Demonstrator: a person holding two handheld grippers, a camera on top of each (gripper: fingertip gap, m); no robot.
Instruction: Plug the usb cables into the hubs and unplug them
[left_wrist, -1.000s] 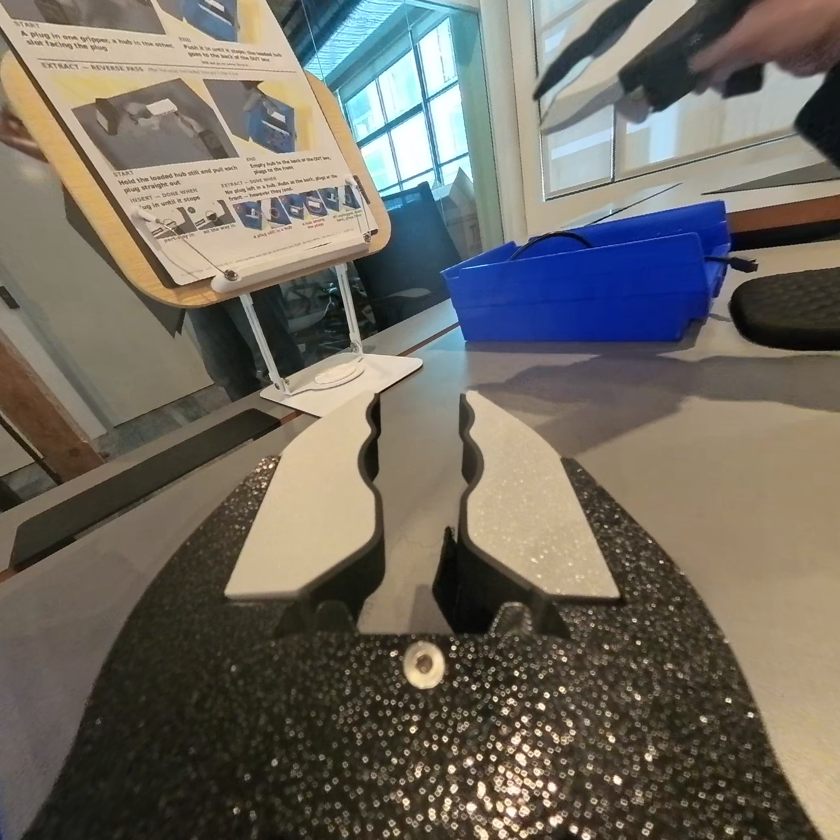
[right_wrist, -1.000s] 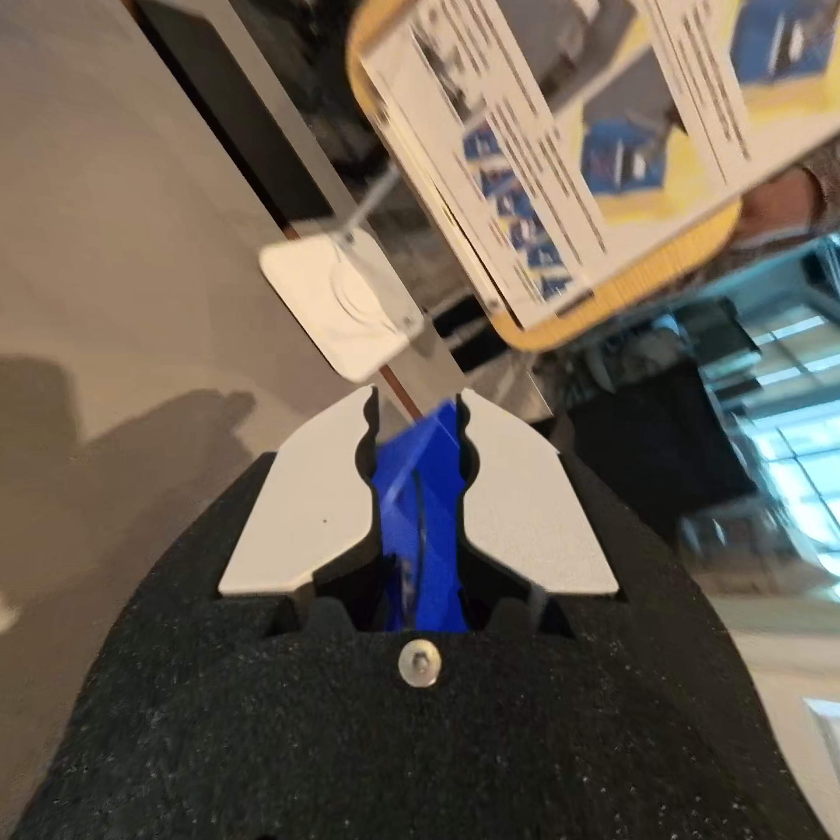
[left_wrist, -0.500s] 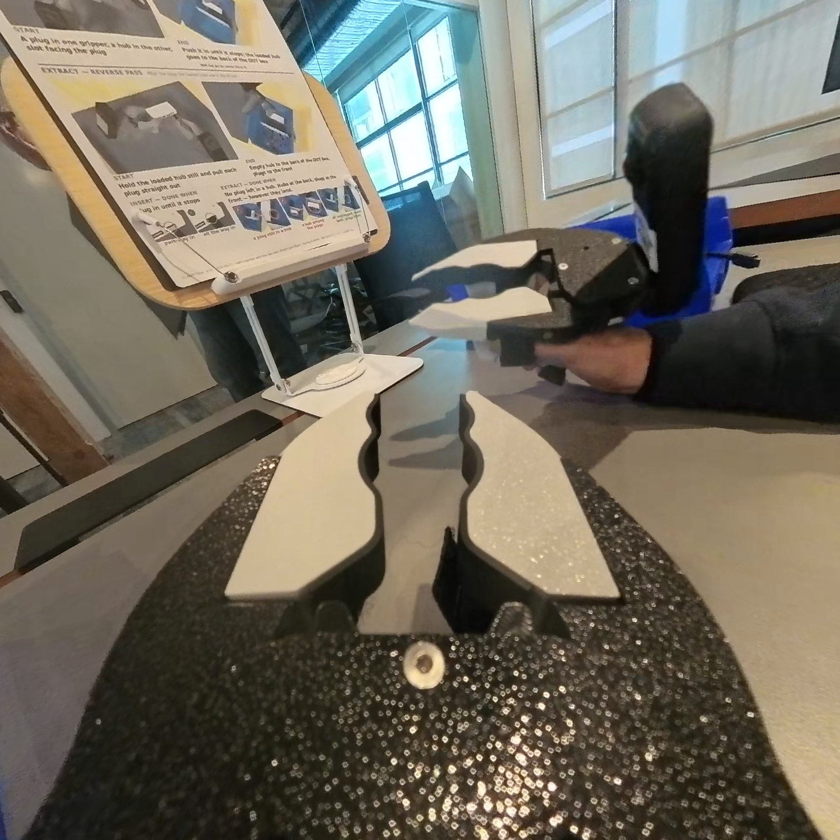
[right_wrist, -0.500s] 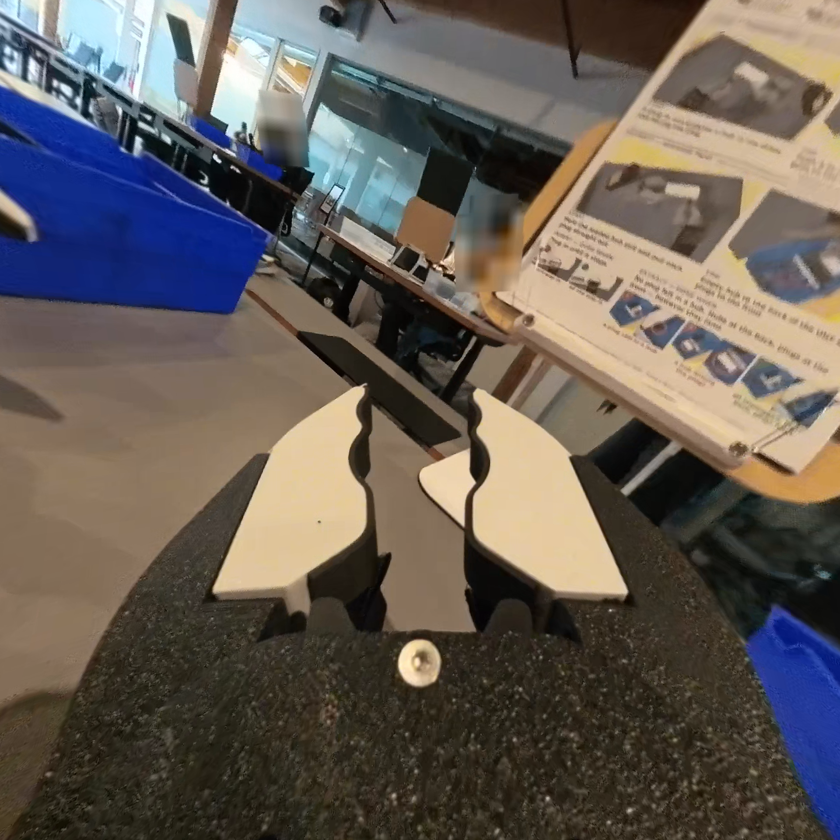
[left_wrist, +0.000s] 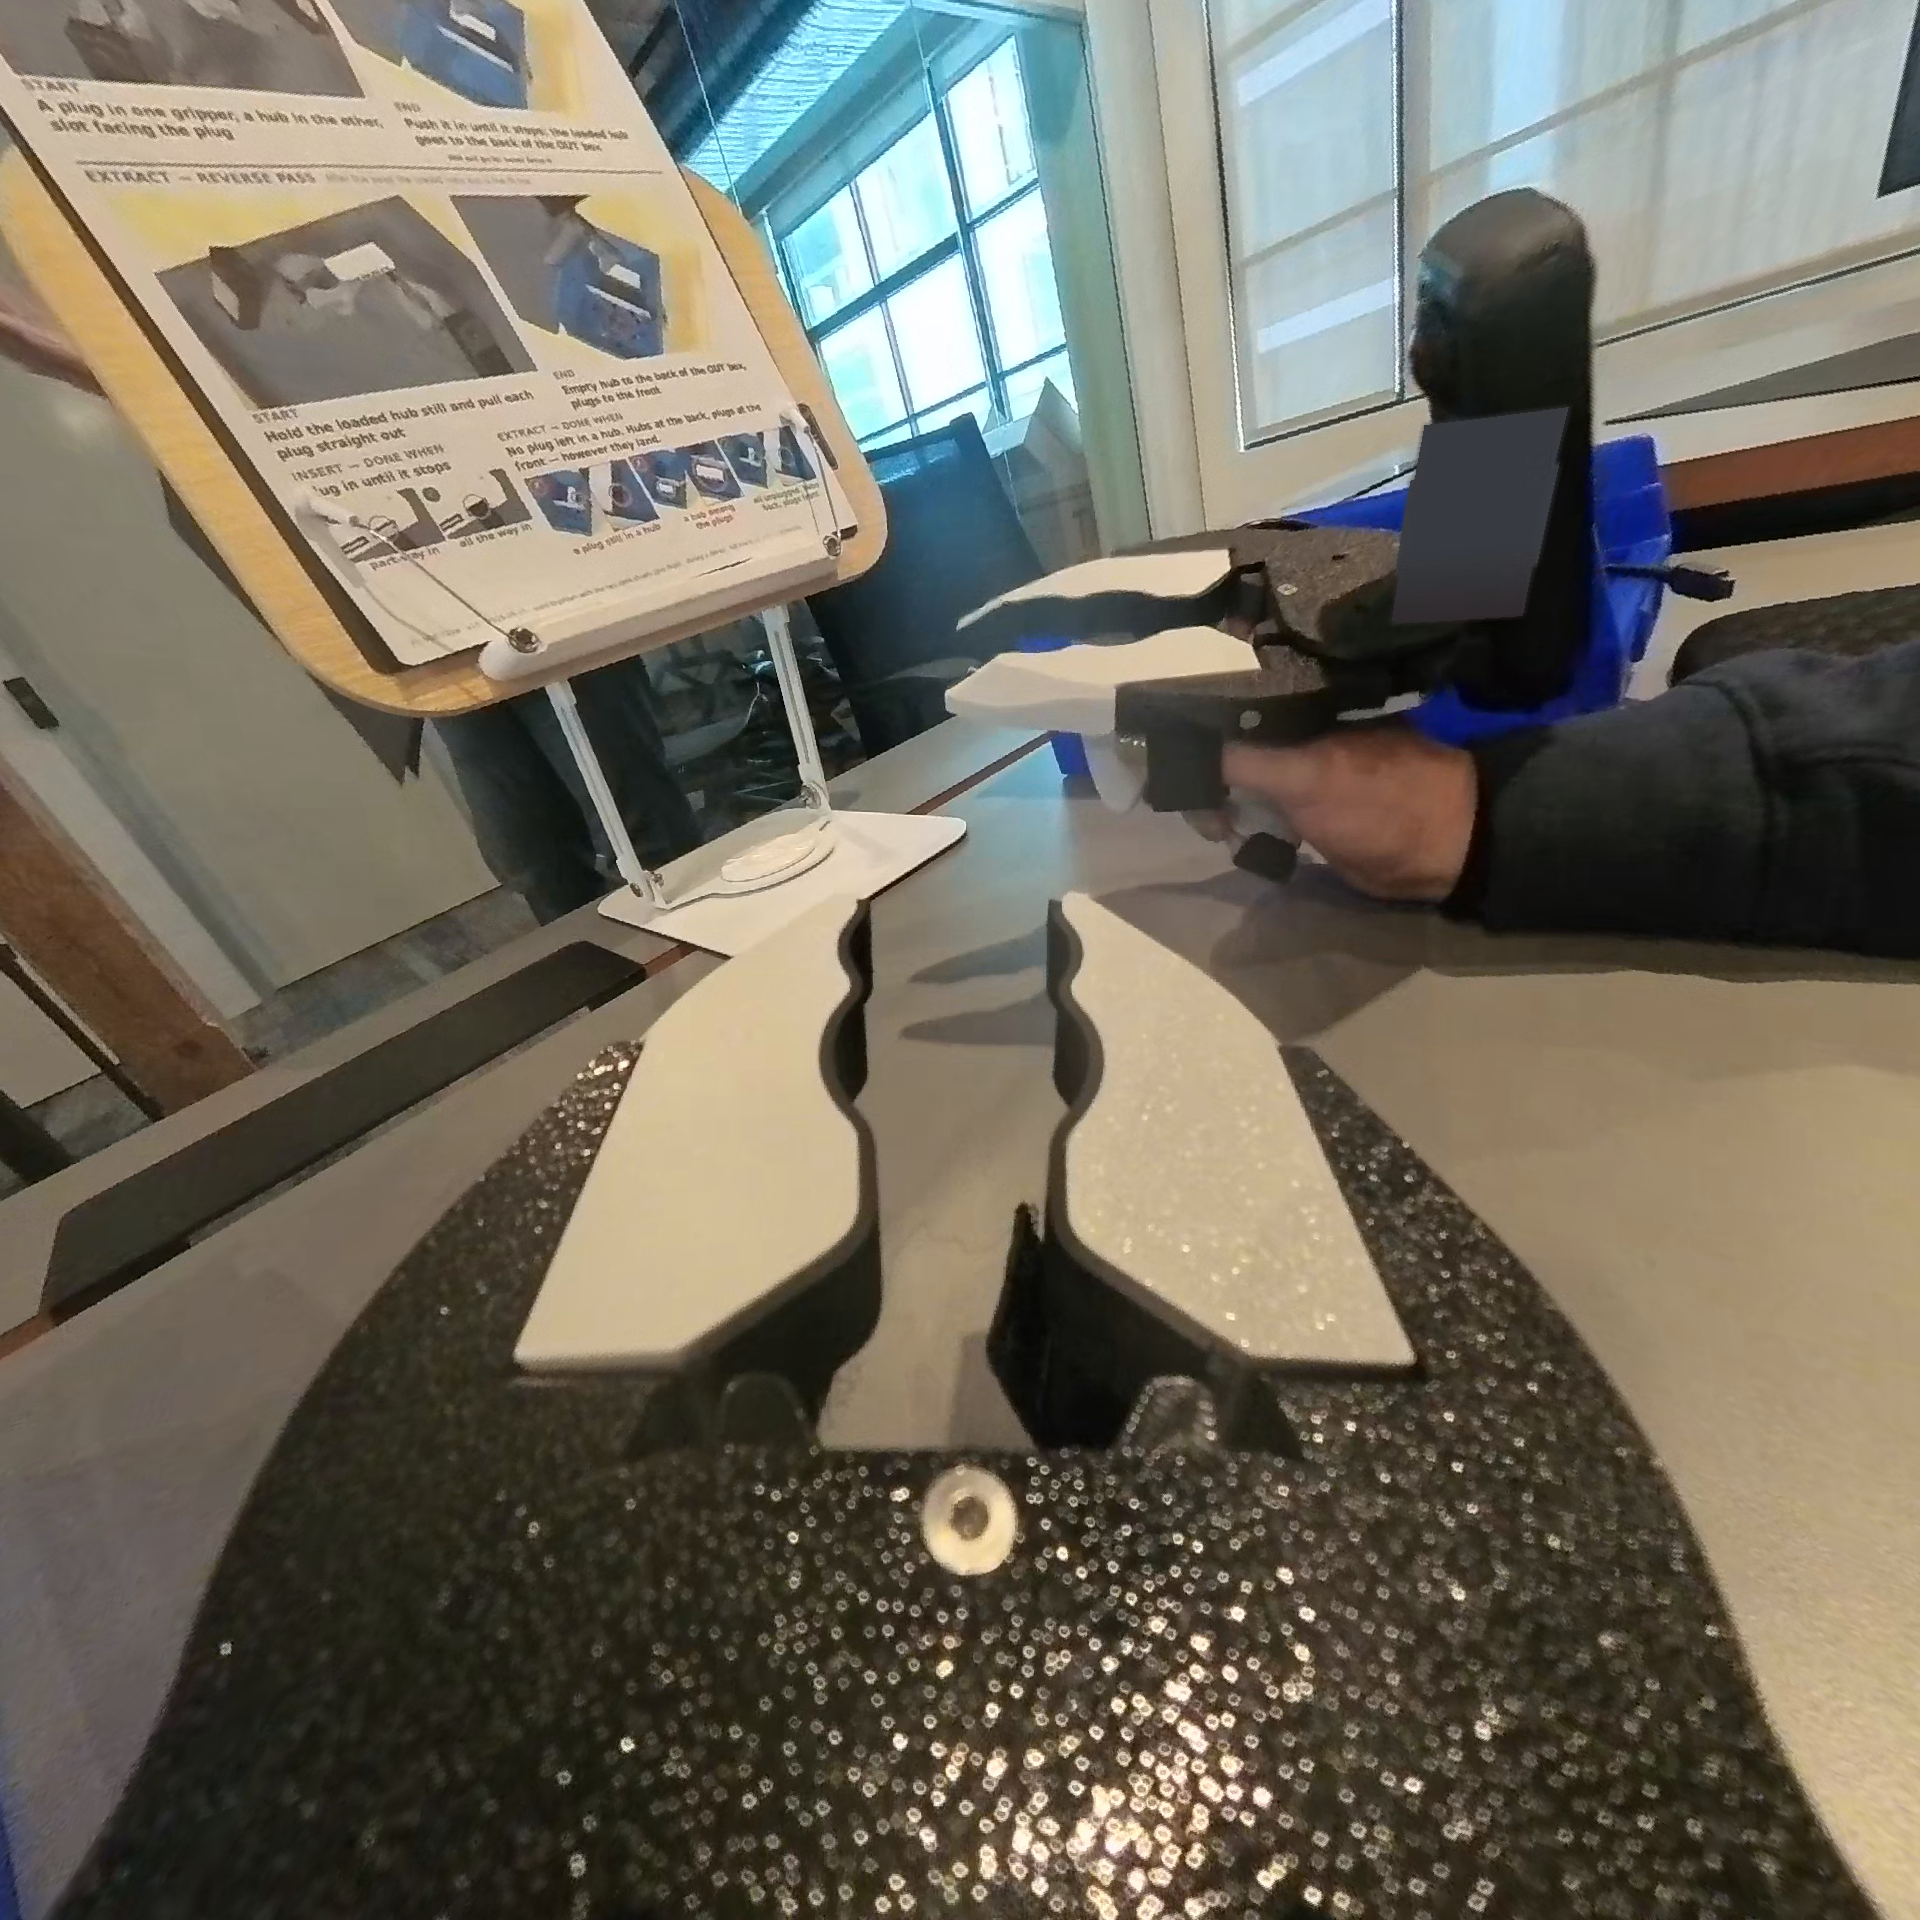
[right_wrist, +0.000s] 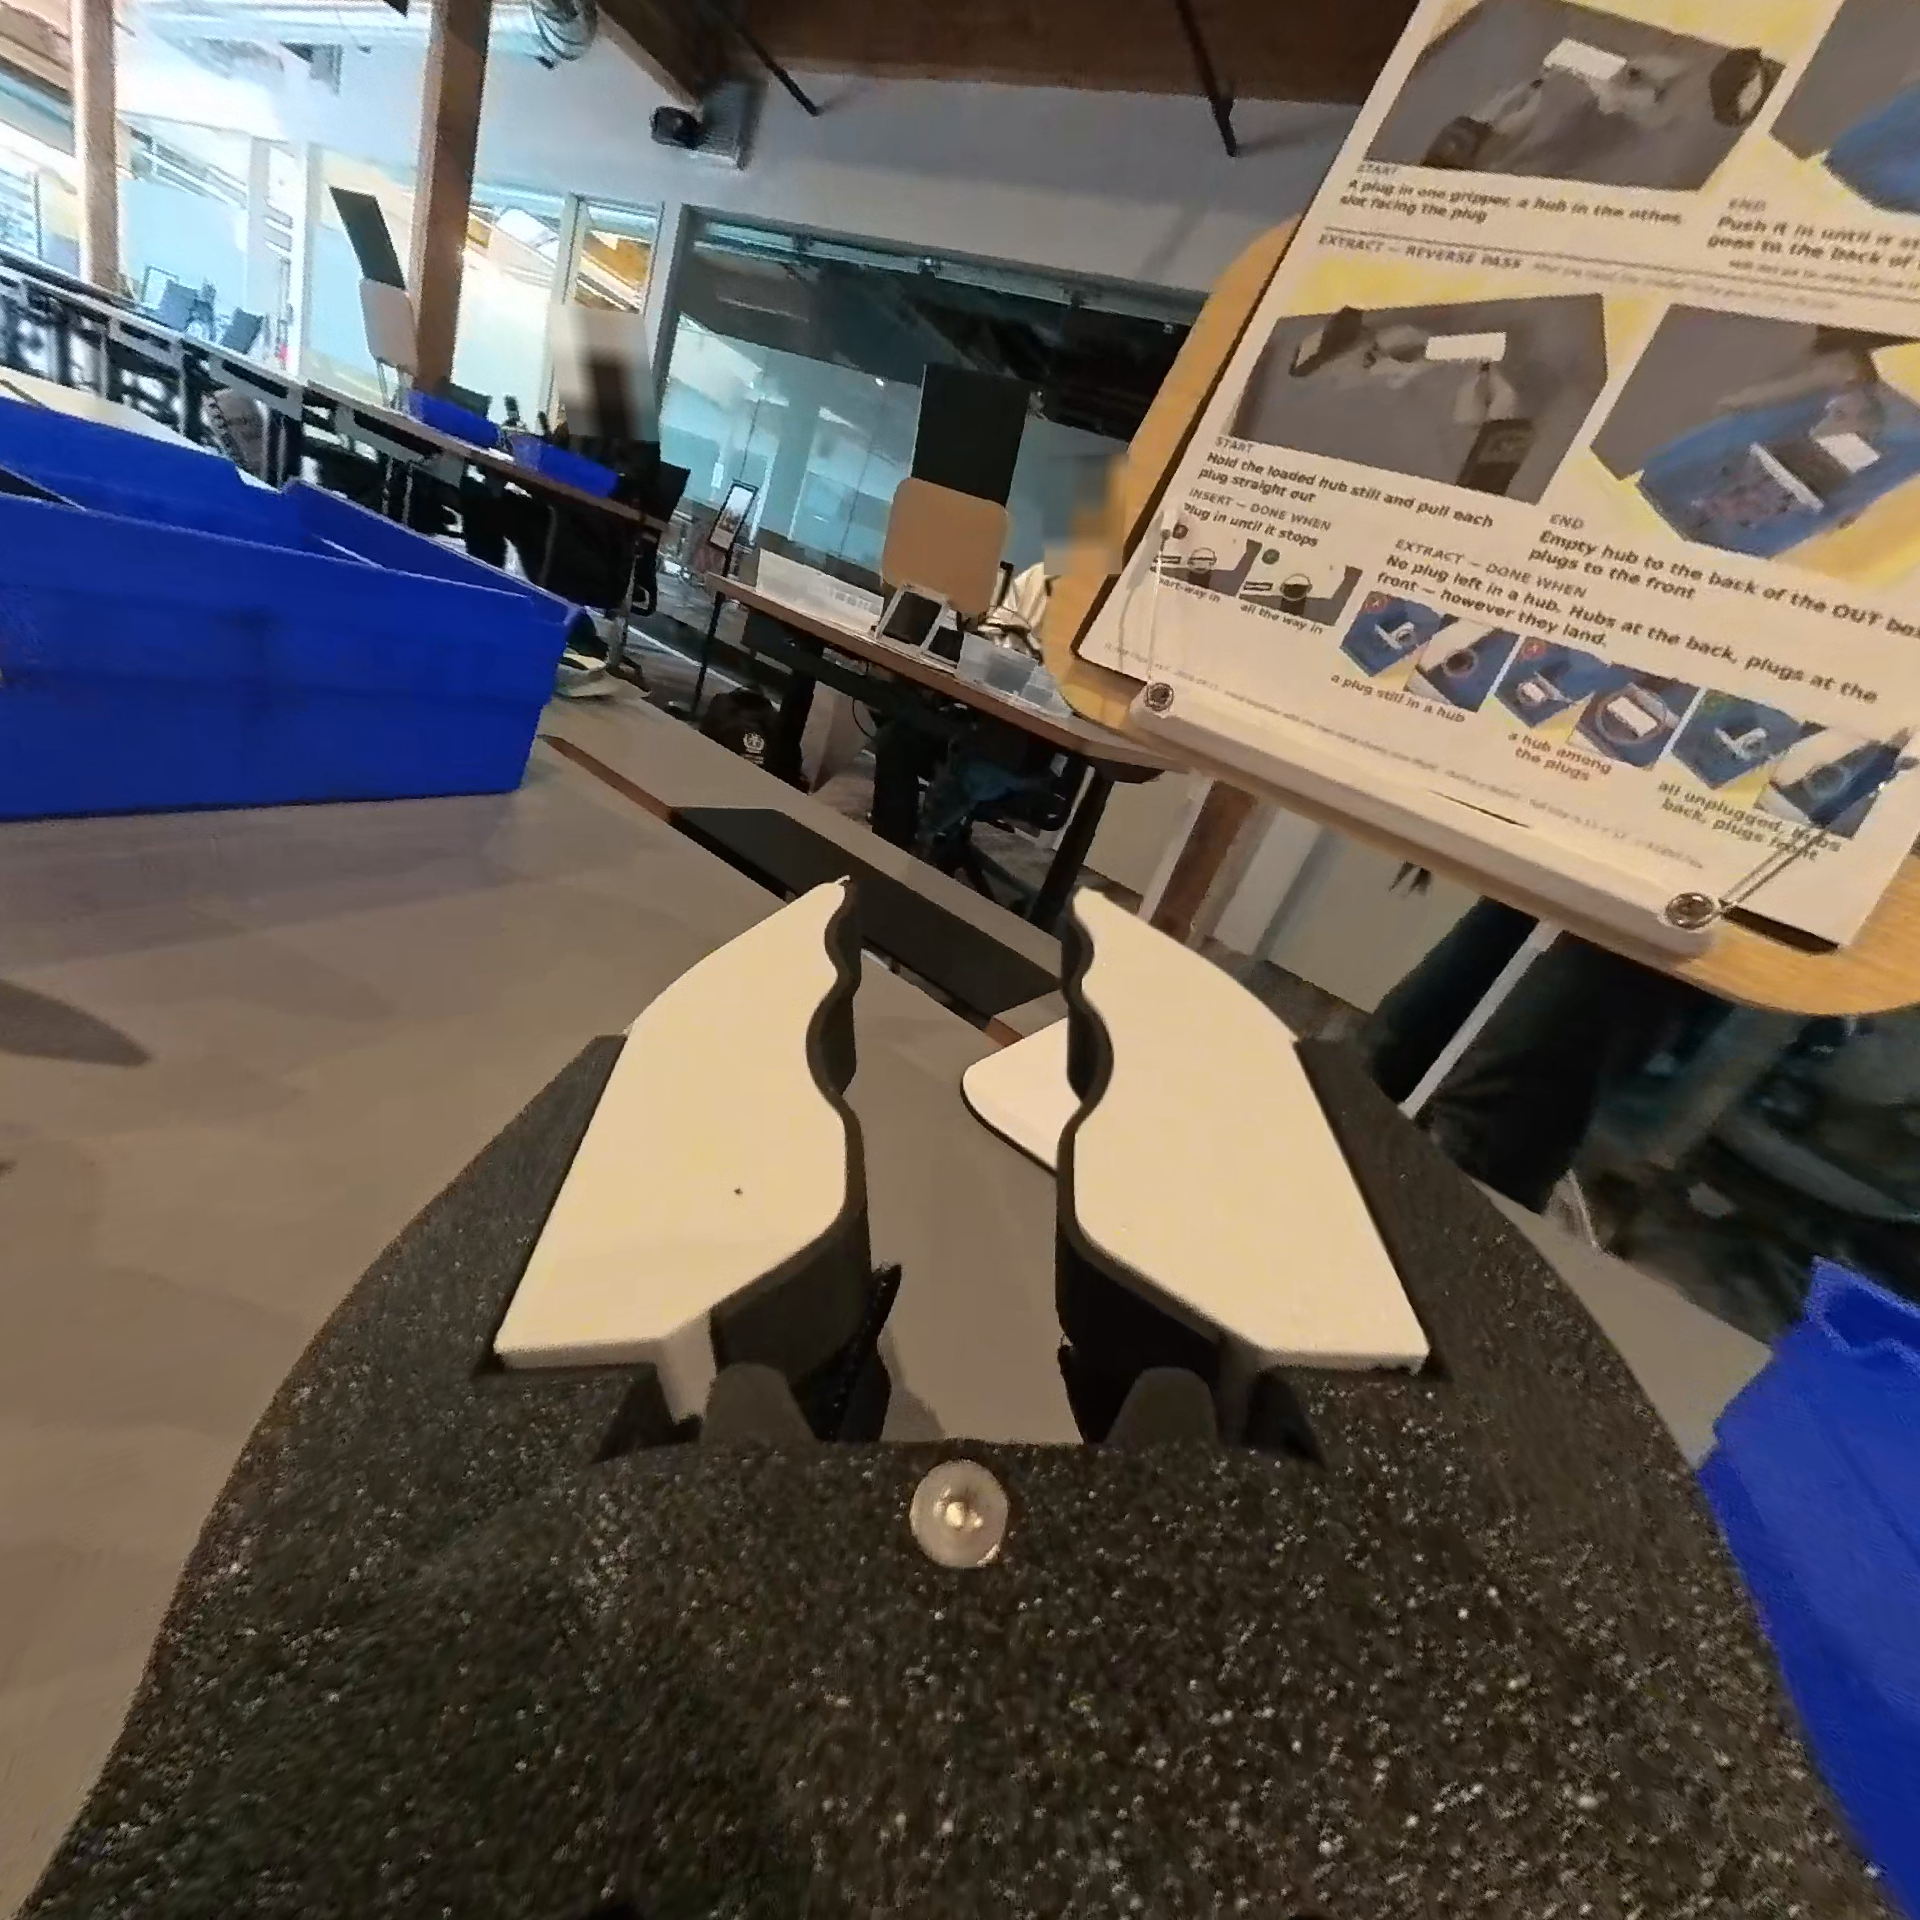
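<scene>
The left gripper (left_wrist: 956, 925) lies low over the grey table (left_wrist: 1558, 1143), its two white fingers (left_wrist: 748, 1122) spread with only bare table between them; it holds nothing. It points toward the white foot of the instruction board stand (left_wrist: 790, 862), which carries a printed sheet on a wooden panel.

The right gripper (left_wrist: 982, 655) shows in the left wrist view ahead and to the right, held by a hand (left_wrist: 1361, 810) in a dark sleeve. Its long axis runs level with the table and its tips point left, toward the stand. In its own view the right gripper (right_wrist: 956, 914) has its jaws apart and empty too.

Behind that hand stands a blue bin (left_wrist: 1631, 540). A thin black cable (left_wrist: 1683, 575) with a small plug sticks out over its right edge, pointing right; probably a usb cable, but it is too small to be sure. No hub can be made out. In the right wrist view another blue bin (right_wrist: 260, 665) stands at the left.
</scene>
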